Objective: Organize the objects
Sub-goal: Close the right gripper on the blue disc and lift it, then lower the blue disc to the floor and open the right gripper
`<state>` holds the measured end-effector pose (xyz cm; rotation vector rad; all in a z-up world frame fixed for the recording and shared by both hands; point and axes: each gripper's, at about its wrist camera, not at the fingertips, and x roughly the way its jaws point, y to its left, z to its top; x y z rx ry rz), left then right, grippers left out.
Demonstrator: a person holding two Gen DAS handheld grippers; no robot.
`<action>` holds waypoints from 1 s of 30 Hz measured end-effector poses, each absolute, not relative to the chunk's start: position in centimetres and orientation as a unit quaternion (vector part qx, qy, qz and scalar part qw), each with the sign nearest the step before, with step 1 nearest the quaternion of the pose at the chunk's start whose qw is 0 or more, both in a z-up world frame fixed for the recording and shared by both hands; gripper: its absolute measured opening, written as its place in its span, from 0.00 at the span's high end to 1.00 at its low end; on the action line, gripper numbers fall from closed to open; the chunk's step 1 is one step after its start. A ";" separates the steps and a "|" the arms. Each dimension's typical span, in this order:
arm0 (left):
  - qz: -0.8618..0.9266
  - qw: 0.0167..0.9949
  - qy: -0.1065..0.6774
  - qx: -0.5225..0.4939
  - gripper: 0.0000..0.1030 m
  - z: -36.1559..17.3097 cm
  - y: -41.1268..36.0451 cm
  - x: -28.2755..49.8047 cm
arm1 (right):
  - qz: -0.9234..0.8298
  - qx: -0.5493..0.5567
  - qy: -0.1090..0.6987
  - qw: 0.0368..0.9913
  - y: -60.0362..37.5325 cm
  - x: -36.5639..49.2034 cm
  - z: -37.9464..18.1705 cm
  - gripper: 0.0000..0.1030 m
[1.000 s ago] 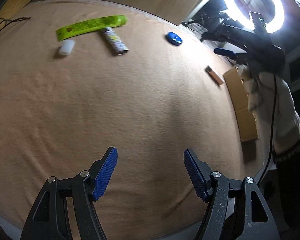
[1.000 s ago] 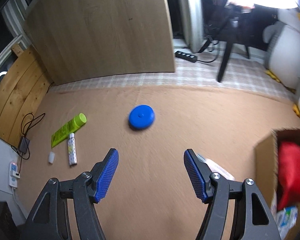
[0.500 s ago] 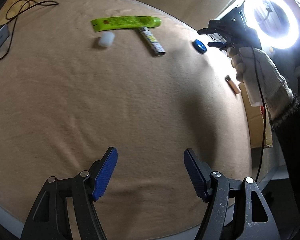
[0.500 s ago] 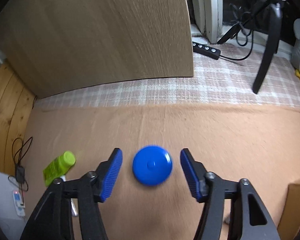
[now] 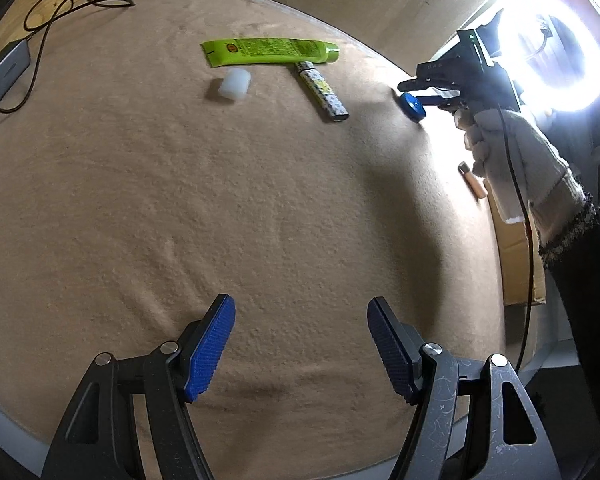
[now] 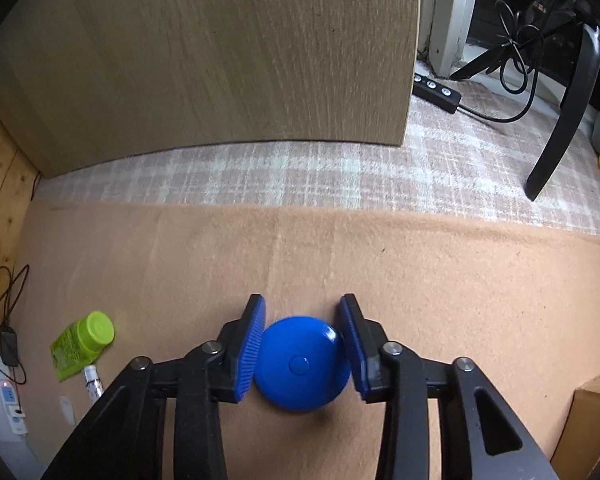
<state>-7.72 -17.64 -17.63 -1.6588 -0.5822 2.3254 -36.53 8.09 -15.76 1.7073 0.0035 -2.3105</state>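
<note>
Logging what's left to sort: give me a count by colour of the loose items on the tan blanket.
Green: 1, the tube
White: 1, the small cylinder
Patterned: 1, the stick
Blue: 1, the round disc, between the right tongs
Tan-pink: 1, the small tube
Total: 5

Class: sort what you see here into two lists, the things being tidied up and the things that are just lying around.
Part of the job:
blue disc, between the right gripper pads
green tube
patterned stick
white cap
cardboard box

Just lying about:
ring light
power strip
charger and cable
</note>
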 end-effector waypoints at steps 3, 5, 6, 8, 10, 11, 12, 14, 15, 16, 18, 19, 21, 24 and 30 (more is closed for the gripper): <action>0.794 0.118 -0.196 -0.564 0.30 -17.4 -17.0 -7.8 | -0.798 0.586 0.018 0.141 7.9 -35.6 -15.7 0.67; 0.795 0.122 -0.193 -0.562 0.30 -17.2 -16.6 -7.9 | -0.797 0.586 0.023 0.147 7.9 -34.6 -15.7 0.67; 0.795 0.124 -0.192 -0.562 0.30 -17.1 -16.3 -8.0 | -0.795 0.587 0.022 0.152 8.1 -34.1 -15.7 0.67; 0.796 0.129 -0.189 -0.561 0.30 -16.9 -15.7 -8.1 | -0.793 0.588 0.019 0.159 8.3 -33.1 -15.8 0.67; 0.796 0.134 -0.185 -0.561 0.30 -16.7 -15.2 -8.1 | -0.792 0.587 0.023 0.167 8.7 -31.5 -15.8 0.67; 0.796 0.138 -0.183 -0.560 0.30 -16.6 -14.9 -8.2 | -0.792 0.587 0.023 0.169 8.9 -30.8 -15.8 0.67; 0.796 0.141 -0.181 -0.560 0.30 -16.5 -14.6 -8.2 | -0.791 0.587 0.023 0.172 9.1 -30.0 -15.8 0.67; 0.797 0.150 -0.176 -0.558 0.30 -16.2 -13.7 -8.3 | -0.789 0.586 0.026 0.181 9.3 -28.1 -15.9 0.67; 0.797 0.154 -0.173 -0.557 0.30 -16.1 -13.3 -8.4 | -0.789 0.585 0.030 0.186 9.5 -27.2 -15.9 0.67; 0.797 0.157 -0.171 -0.557 0.30 -16.0 -12.9 -8.3 | -0.788 0.584 0.036 0.191 9.6 -26.0 -15.8 0.67; 0.797 0.165 -0.164 -0.558 0.30 -15.8 -12.2 -8.4 | -0.789 0.580 0.043 0.199 9.8 -23.7 -15.8 0.67; 0.797 0.168 -0.160 -0.558 0.30 -15.8 -11.8 -8.4 | -0.790 0.577 0.044 0.203 9.9 -22.6 -15.7 0.67; 0.796 0.174 -0.155 -0.558 0.30 -15.7 -11.1 -8.3 | -0.791 0.574 0.043 0.209 10.5 -20.7 -15.7 0.67; 0.795 0.181 -0.146 -0.560 0.30 -15.7 -10.1 -8.1 | -0.791 0.572 0.025 0.218 12.1 -18.0 -15.8 0.67; 0.793 0.193 -0.129 -0.563 0.30 -15.6 -8.4 -8.0 | -0.792 0.563 0.034 0.235 13.5 -13.7 -15.8 0.67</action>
